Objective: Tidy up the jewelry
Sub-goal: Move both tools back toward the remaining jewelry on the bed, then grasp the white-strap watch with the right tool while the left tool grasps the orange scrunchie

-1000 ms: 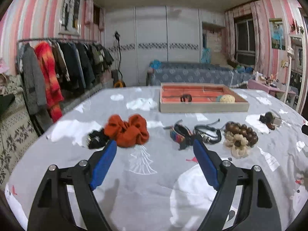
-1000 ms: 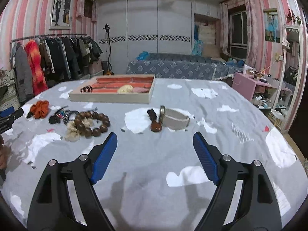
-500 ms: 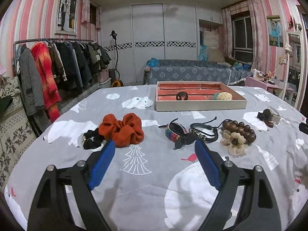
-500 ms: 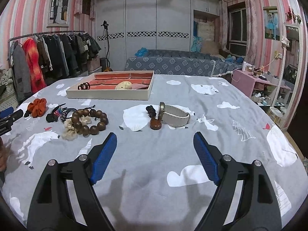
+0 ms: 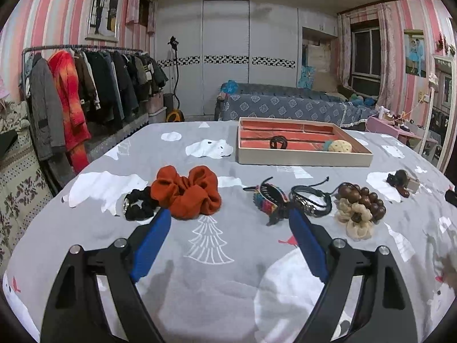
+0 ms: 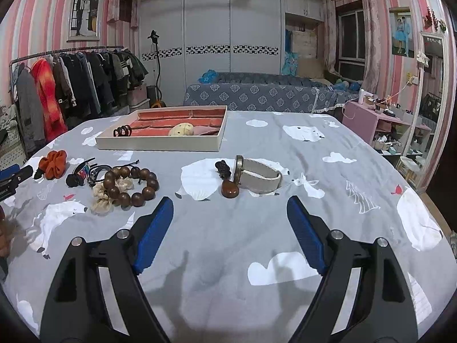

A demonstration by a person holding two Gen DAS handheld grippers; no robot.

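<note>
Left gripper (image 5: 228, 223), jaws spread wide and empty, hovers low over the grey printed bedspread (image 5: 228, 285), with the row of loose pieces just beyond its blue pads. Judged from this pose, the step in hand is choosing and approaching a first piece; it is best done by centring one item between the pads, descending until both pads straddle it, and closing on fabric or band only, so that neighbours are not dragged.

From left to right lie a black scrunchie (image 5: 138, 204), touching an orange scrunchie (image 5: 187, 191); a multicoloured woven bracelet (image 5: 270, 200) with a dark hair claw resting on it; a black cord bracelet (image 5: 311, 200); and a brown bead bracelet (image 6: 131, 183) lying on a cream fabric flower (image 6: 102, 200). Farther right sit a small brown pendant (image 6: 230, 191) and a beige-strapped watch (image 6: 258, 175), close together.

At the far side stands the red-lined tray (image 5: 302, 160), already holding a dark ring-like piece and a cream round item.

Right gripper (image 6: 230, 218), likewise released and holding nothing, faces the watch.
</note>
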